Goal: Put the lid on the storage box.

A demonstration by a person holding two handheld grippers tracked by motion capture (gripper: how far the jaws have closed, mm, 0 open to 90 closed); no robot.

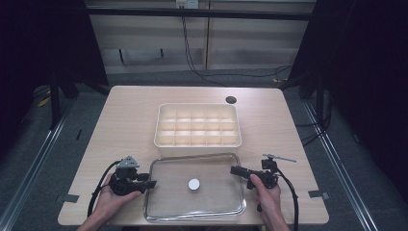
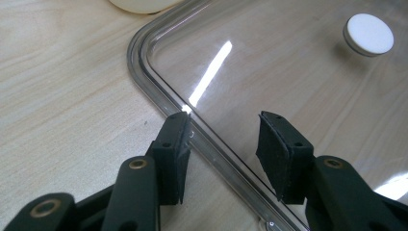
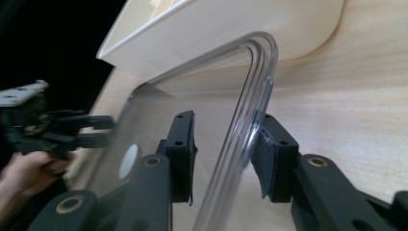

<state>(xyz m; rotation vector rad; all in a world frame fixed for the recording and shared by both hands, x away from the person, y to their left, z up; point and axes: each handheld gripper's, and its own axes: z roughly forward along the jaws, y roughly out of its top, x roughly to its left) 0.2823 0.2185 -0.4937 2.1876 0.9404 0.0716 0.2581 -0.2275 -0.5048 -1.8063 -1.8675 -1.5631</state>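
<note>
Work in hand: I am taking the clear lid by its two short edges, one gripper at each.
Lid, place: lower middle of the high view, flat on the table, just below the cream divided box, which sits in the centre.
Knob: a small white round knob sits mid-lid; upper right in the left gripper view.
Left gripper: my jaws are spread and straddle the lid's rim; neither pad presses on it.
Right gripper: my jaws are spread around the rim; the right-hand pad looks to touch the edge, the other stands clear, so no pinch yet.
Handling, my guess: light, stiff, smooth plastic, likely slippery and easy to crack if squeezed hard.
Where to hold: the raised rim at the middle of each short side, both ends lifted level.
Hard to see: glare streaks the lid; its surface nearly vanishes against the wood, and the box compartments look empty, though their floors are not fully clear.
</note>
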